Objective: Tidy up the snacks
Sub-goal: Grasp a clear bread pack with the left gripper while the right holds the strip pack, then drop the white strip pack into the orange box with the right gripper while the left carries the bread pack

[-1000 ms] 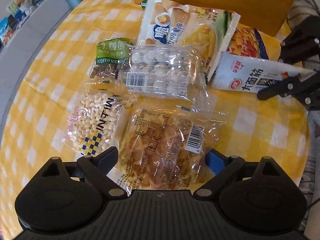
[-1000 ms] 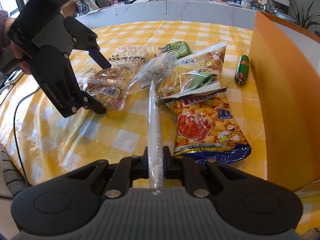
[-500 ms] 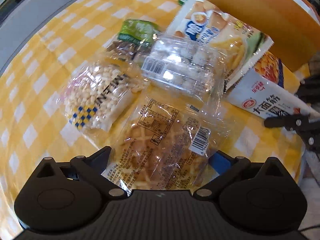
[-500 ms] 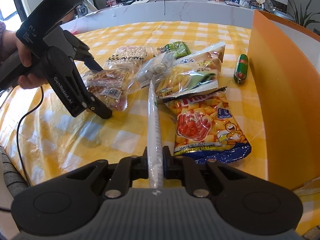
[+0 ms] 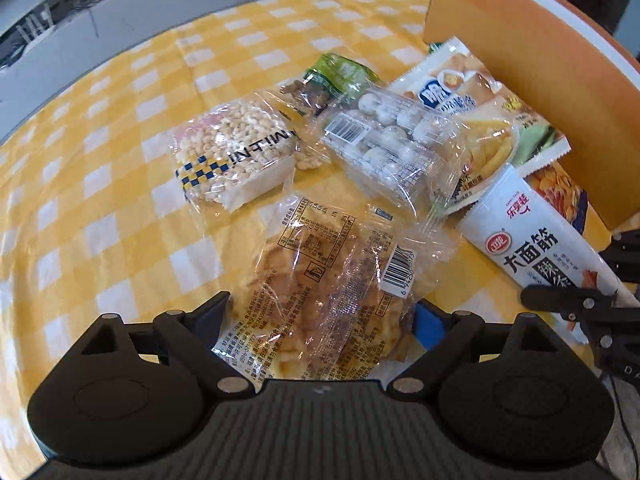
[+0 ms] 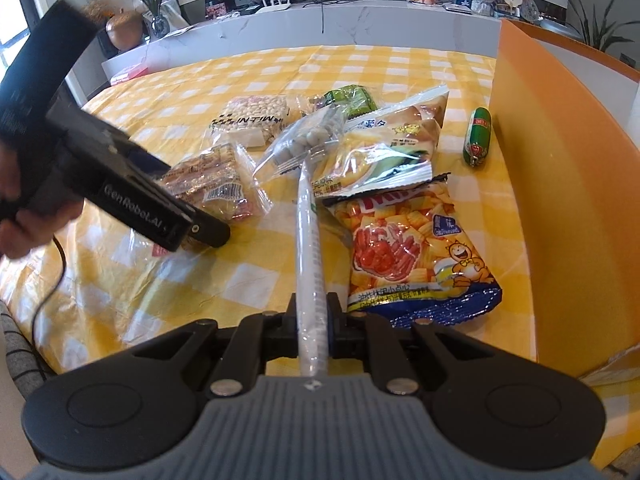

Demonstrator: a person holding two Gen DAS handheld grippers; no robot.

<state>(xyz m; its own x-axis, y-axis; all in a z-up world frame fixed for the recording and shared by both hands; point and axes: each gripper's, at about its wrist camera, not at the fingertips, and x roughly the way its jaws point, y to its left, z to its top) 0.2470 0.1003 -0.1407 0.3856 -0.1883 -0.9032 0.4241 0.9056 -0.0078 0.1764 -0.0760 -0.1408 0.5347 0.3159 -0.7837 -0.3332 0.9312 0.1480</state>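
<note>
Snacks spread across a yellow-and-white checked tablecloth (image 6: 248, 288), beside an orange box wall (image 6: 560, 208) filling the right of the right wrist view.

Left gripper (image 5: 320, 316) low in the left wrist view, fingers spread either side of a clear waffle packet (image 5: 320, 296); no pressing visible, near end of the packet hidden behind the gripper body.

Right gripper (image 6: 314, 320) pinched tight on a white spicy-strip packet (image 6: 308, 240), seen edge-on there as a thin strip; printed face readable at right in the left wrist view, lower end cut off.

Green sausage (image 6: 478, 136) close to the box, contact unclear. Quail-egg pack (image 5: 384, 148) glare-blurred. Hand (image 6: 24, 224) cropped at left edge.

Marble counter (image 6: 360, 20), potted plants behind, upper frame.
</note>
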